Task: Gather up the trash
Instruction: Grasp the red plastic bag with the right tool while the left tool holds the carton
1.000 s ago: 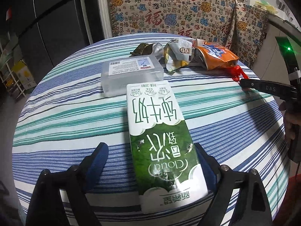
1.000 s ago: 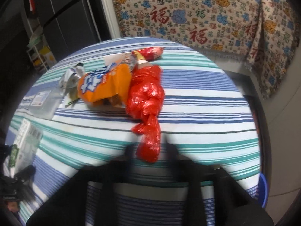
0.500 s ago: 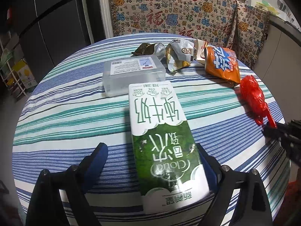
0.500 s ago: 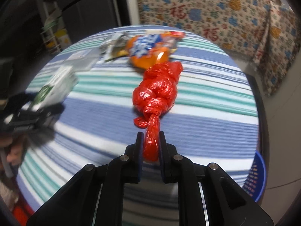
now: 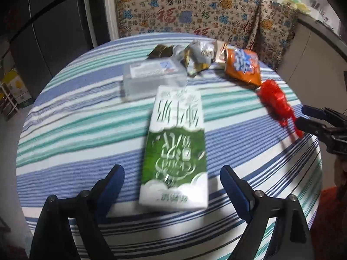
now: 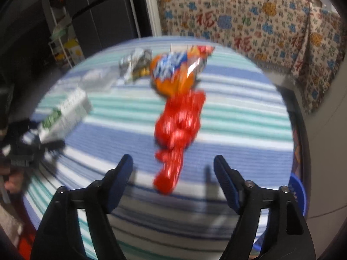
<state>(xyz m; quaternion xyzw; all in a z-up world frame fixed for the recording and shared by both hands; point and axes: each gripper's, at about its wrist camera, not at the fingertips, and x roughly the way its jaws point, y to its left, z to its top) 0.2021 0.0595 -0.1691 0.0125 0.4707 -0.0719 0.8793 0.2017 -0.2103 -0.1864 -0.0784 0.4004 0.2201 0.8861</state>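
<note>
Round table with striped cloth [image 5: 71, 117]; trash spread across it. Left gripper [image 5: 172, 181] has jaws wide apart, straddling the near end of a green-and-white milk carton [image 5: 175, 149]; carton lies flat near the table's near edge, lengthwise away from the camera, and neither pad touches it. Just beyond the carton's far end: a clear plastic box [image 5: 153, 77] with a white label, toward the table's middle. Near the far edge, a dark green wrapper [image 5: 160, 51], a crumpled silver wrapper [image 5: 198, 55] and an orange snack bag [image 5: 243, 66] sit close together in a row. Right gripper [image 6: 173, 173]: jaws opening, now well apart; the twisted tail of a red plastic bag [image 6: 177, 132] lies on the cloth between them, pads clear of it on both sides. Red bag rests toward the table's right edge, its far end touching or just beside the orange snack bag; contact not resolvable, right wrist view is motion-blurred. A blue bin [image 6: 300, 191] shows below the table's right edge. A patterned cloth [image 5: 195, 10] hangs behind the table.
</note>
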